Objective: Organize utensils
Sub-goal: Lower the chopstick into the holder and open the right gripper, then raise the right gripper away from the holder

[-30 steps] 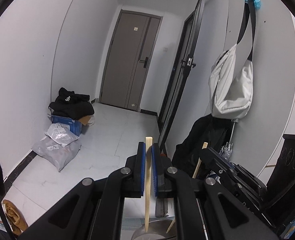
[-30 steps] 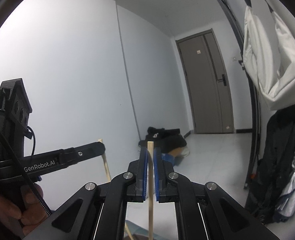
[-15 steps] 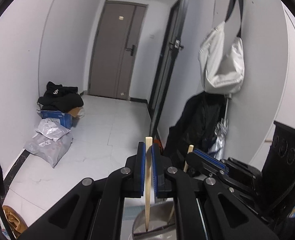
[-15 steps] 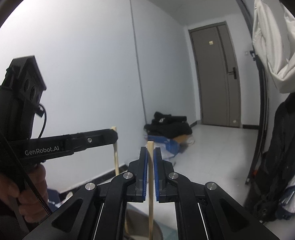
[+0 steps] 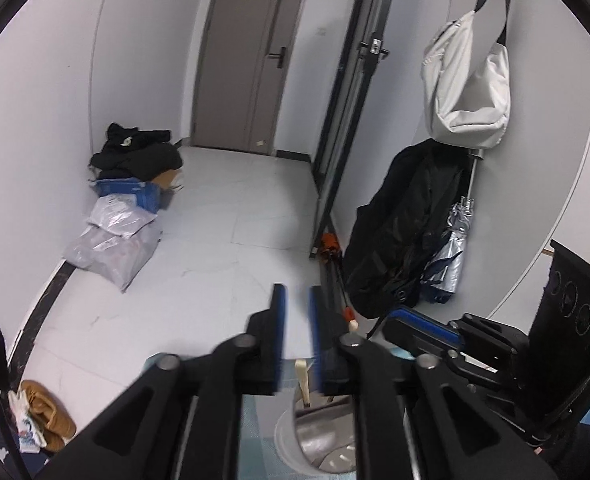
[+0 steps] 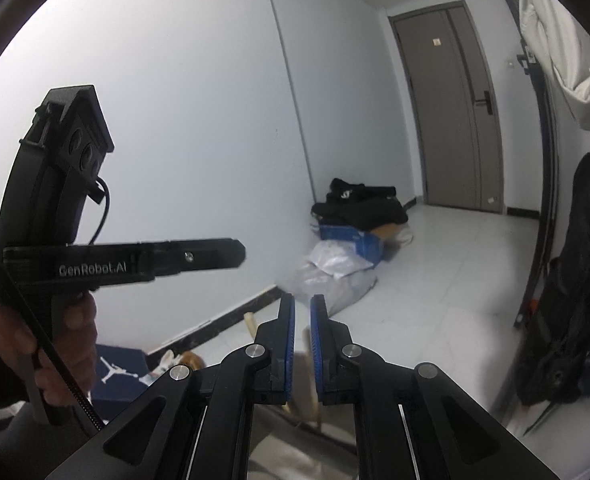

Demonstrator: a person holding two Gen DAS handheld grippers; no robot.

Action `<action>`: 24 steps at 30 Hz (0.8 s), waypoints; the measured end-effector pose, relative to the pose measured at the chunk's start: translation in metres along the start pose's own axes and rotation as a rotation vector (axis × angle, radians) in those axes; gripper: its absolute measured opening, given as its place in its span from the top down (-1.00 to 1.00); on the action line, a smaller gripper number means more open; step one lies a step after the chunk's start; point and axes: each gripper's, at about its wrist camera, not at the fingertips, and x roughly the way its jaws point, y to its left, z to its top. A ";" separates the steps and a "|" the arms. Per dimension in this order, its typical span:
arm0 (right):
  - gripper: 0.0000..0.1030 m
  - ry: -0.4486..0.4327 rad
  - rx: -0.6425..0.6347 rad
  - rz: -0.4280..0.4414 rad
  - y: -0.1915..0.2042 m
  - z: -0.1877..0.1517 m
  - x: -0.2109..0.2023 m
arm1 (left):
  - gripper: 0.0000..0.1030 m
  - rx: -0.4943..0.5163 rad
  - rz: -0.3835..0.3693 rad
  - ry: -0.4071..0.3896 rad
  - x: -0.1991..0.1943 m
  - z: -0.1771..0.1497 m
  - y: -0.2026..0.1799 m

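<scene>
Left wrist view: my left gripper (image 5: 295,304) is opening, its chopstick (image 5: 302,376) loose in the metal cup (image 5: 315,440) below. My right gripper (image 6: 302,312) is opening too, its pads off the other chopstick (image 6: 309,364).

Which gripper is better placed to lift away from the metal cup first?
Probably the left gripper: its opening jaws stand clear of the chopstick, which already stands in the metal cup. The right gripper, its jaws also opening, has a narrower gap around a blurred second chopstick.
</scene>
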 end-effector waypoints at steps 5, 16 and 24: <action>0.55 -0.015 0.046 -0.028 0.003 -0.003 -0.018 | -0.05 -0.039 0.067 -0.054 -0.024 -0.005 0.004; -0.24 -0.081 0.091 -0.124 0.042 -0.005 -0.077 | -0.49 -0.104 0.194 -0.117 -0.069 -0.023 -0.002; -0.52 -0.106 0.100 -0.182 0.070 -0.014 -0.110 | -0.68 -0.100 0.226 -0.146 -0.092 -0.043 -0.009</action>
